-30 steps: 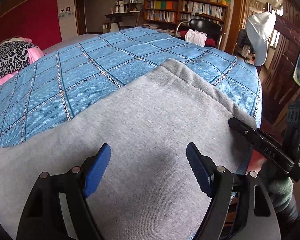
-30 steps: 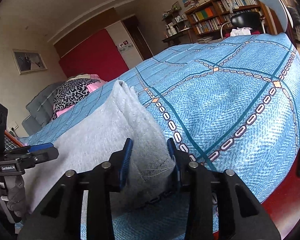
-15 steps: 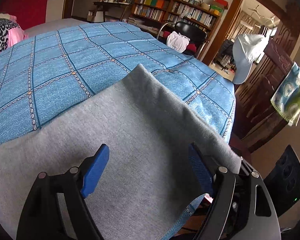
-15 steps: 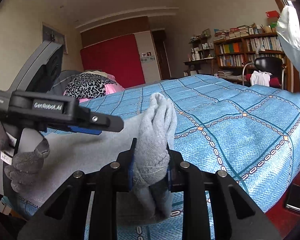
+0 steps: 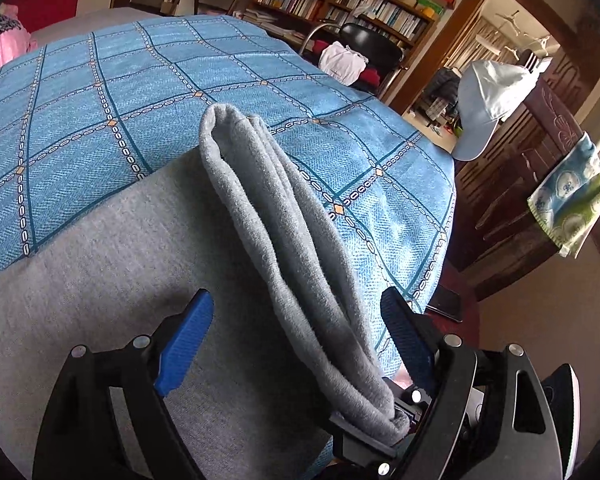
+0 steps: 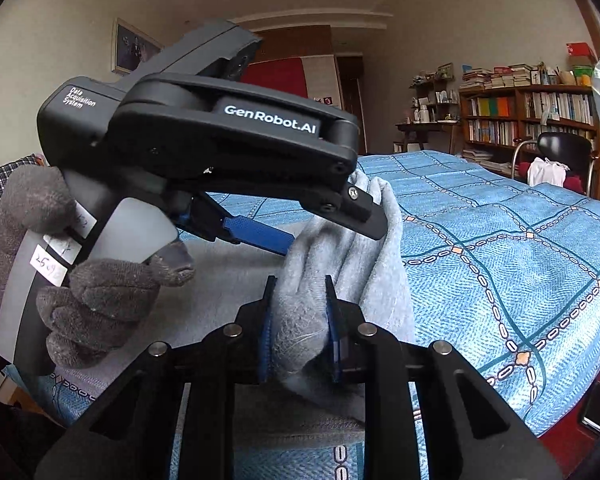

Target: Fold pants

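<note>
Here right tool [image 6: 298, 328] hides gripped pants [image 6: 364, 248] edge

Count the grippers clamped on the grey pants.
1. The right gripper is shut on the bunched grey pants; the left gripper is open, straddling them without clamping.
</note>
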The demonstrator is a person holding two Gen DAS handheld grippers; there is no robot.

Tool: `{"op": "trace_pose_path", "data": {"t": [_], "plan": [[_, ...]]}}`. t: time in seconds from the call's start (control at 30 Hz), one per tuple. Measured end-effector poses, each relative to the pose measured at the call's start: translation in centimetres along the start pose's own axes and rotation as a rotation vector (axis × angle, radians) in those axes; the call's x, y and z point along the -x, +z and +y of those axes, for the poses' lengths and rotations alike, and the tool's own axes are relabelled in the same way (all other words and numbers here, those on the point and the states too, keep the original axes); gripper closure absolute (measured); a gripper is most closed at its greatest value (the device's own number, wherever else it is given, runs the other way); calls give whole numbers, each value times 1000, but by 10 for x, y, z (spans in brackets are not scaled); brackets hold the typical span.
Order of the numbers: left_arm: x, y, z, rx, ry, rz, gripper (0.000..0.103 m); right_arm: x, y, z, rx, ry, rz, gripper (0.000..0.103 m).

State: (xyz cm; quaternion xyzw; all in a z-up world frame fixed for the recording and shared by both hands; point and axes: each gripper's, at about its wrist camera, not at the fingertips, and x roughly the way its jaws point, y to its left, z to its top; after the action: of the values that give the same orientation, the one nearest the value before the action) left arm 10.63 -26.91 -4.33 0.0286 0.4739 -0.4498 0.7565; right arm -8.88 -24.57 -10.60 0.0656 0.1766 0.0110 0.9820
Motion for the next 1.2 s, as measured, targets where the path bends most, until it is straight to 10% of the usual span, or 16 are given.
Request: {"op": "trace_pose_path", "data": {"t": [0.13, 0.3, 0.77, 1.0, 1.2], "plan": [[-5, 2, 7, 15, 22, 4, 18, 1, 1, -12, -48, -24, -9, 79], [-12, 2, 12, 33, 19, 15, 18, 11, -1, -40, -131, -128, -45, 46], [-18, 5, 4, 12, 30, 16, 18, -3, -27, -130, -512, -8, 37, 34], [-17, 10, -3, 11, 19, 9, 18, 11, -19, -124, -486, 61, 25, 47], [-14, 12, -10, -2, 20, -2, 18, 29, -26, -119, -458, -40, 17, 28]]}}
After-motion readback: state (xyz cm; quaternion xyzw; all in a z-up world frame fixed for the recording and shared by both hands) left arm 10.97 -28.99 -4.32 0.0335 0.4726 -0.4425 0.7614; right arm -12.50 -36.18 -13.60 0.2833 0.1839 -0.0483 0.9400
